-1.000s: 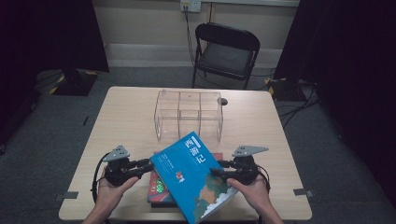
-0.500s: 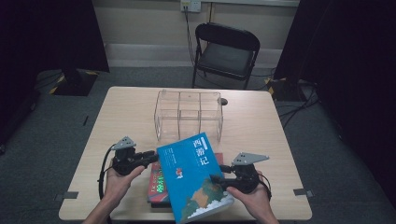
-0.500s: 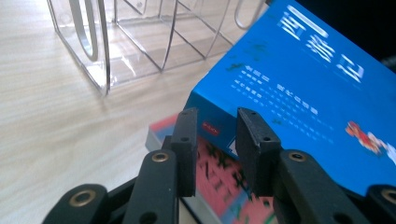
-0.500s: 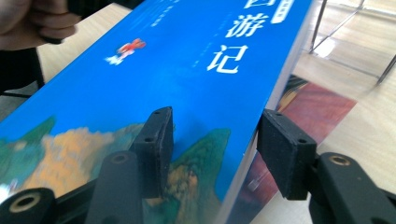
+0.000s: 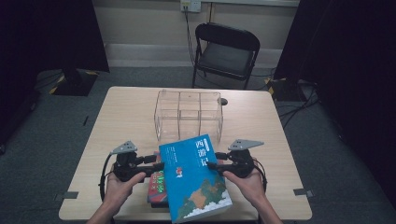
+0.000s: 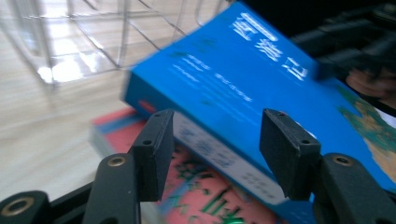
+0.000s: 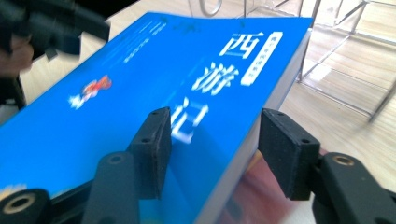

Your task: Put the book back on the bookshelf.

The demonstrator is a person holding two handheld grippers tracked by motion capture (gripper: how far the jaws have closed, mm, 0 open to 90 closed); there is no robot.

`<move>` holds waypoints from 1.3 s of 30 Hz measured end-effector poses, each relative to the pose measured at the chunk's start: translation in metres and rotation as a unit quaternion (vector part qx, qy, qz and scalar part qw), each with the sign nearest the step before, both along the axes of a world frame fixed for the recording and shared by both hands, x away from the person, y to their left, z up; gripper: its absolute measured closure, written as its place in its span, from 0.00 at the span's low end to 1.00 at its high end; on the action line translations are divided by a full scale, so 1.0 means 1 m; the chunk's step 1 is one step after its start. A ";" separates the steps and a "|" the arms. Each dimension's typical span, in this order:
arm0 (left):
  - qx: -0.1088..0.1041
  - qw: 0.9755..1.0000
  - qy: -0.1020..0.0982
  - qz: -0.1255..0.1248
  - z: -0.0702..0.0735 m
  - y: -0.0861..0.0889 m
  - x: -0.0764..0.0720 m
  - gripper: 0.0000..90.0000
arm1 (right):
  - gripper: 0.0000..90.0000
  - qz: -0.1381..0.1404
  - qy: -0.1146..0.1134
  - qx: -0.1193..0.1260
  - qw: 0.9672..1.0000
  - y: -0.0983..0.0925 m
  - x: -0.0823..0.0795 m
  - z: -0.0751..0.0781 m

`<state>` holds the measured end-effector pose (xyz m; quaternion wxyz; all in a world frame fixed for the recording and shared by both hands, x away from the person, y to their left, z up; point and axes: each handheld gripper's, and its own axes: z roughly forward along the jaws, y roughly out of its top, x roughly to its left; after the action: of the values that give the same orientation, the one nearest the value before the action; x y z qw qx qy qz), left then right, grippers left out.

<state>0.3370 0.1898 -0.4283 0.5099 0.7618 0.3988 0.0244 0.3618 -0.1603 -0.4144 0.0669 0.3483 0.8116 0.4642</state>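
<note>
A thick blue book [image 5: 196, 179] lies at the table's front, resting partly on a red book [image 5: 158, 184]. My left gripper [image 5: 156, 164] is at its left edge. In the left gripper view the jaws [image 6: 215, 140] have just been opening; they stand apart with the blue book's spine [image 6: 219, 154] and the red book [image 6: 196, 200] just beyond them, pads clear. My right gripper [image 5: 212, 164] is at the book's right edge. Its jaws [image 7: 212, 140] have just been opening and straddle the edge of the blue cover [image 7: 154, 88] without pressing on it.
A clear plastic organizer [image 5: 188, 114] with several compartments stands mid-table just behind the books, and its walls [image 6: 93, 37] [image 7: 345, 56] are close ahead of both grippers. Bare tabletop [image 5: 126, 116] lies on each side. A black chair [image 5: 226, 51] stands beyond the far edge.
The blue book, tilted up between the two grippers before, has turned straighter and come down onto the red book. Both hands stay at its sides.
</note>
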 end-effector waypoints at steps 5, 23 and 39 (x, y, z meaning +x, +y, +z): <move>0.018 1.000 0.007 0.022 0.000 -0.010 0.006 0.41 | 0.49 -0.023 0.017 0.031 0.999 -0.002 -0.006 -0.007; 0.021 0.999 0.015 0.027 0.003 -0.022 0.032 0.49 | 0.51 -0.065 -0.011 0.018 0.998 -0.010 -0.026 -0.004; 0.015 1.000 -0.001 0.018 0.001 -0.019 0.019 0.53 | 0.53 -0.111 0.051 0.073 0.990 -0.004 0.001 -0.011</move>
<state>0.3556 0.1705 -0.4276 0.4982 0.7623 0.4111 0.0405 0.3626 -0.1647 -0.4252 0.0513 0.4634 0.7338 0.4941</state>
